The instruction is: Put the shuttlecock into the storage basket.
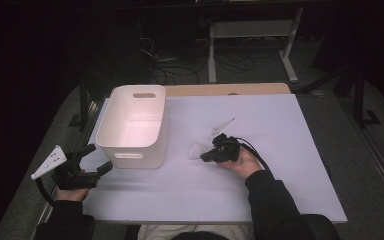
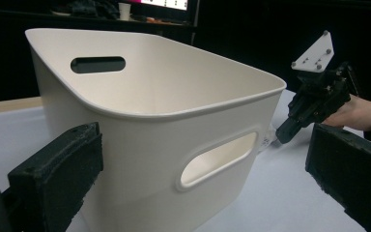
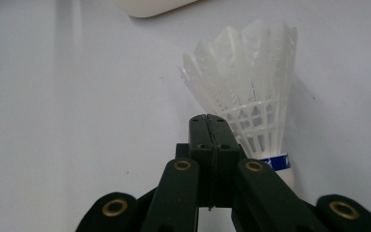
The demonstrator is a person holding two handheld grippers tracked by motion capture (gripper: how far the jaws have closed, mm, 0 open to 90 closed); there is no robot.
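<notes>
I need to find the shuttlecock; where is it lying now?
In the high view, the shuttlecock lies on the white table, right of the white bin, just at the tip of the right tongs.

Setting: laboratory or recording workspace, dimly lit beyond the work surface. Evidence as follows. White sheet (image 1: 260, 190) laid over a wooden tabletop (image 1: 230, 89), brightly lit against near-black surroundings. Loose black cables (image 1: 180, 70) tangled on the floor behind the table. White metal frame legs of another desk (image 1: 290, 55) standing further back. Dark upright stands (image 1: 82, 100) at the left edge and (image 1: 360, 95) at the right edge of the table. Grey carpeted floor (image 1: 365, 165). Monitor edge (image 2: 169, 5) and small white cup (image 2: 124, 10) on a dark bench behind, seen in the left gripper view. No domestic furnishings among the items listed.
</notes>
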